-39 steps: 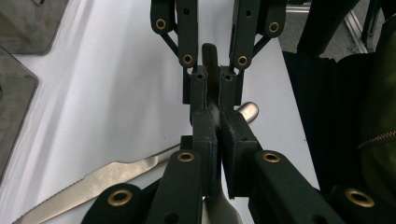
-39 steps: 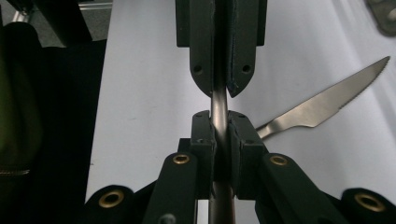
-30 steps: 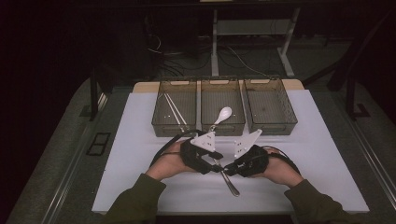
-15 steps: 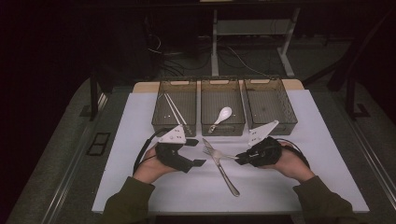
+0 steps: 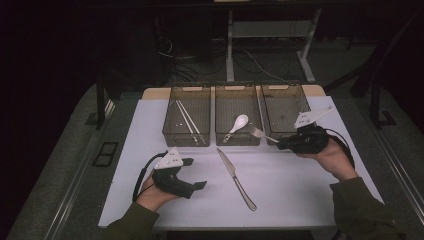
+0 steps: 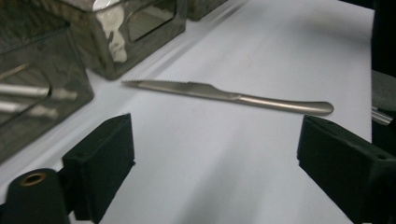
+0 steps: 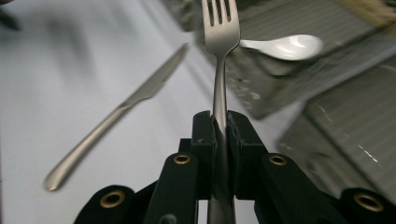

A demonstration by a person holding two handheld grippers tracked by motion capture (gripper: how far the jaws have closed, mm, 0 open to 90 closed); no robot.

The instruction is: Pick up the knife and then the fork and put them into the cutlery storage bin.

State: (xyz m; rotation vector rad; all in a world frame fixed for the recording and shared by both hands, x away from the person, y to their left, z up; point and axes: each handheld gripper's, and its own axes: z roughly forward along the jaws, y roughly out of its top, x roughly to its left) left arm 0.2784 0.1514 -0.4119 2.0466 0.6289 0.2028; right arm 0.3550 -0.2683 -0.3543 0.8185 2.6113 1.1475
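My right gripper is shut on a steel fork, held in the air at the front of the right-hand bin, tines pointing left toward the middle bin. A white spoon lies in that middle bin. A steel knife lies on the white mat, blade toward the bins. My left gripper stands open low over the mat, left of the knife, with nothing between its jaws.
Three clear bins stand in a row at the mat's far edge; the left bin holds pale chopsticks. The table's edges drop to dark floor on each side. Bare mat lies between the two hands around the knife.
My right gripper has lifted the fork off the mat and carried it right and back to the bins. My left gripper has drawn away to the left and toward the front.
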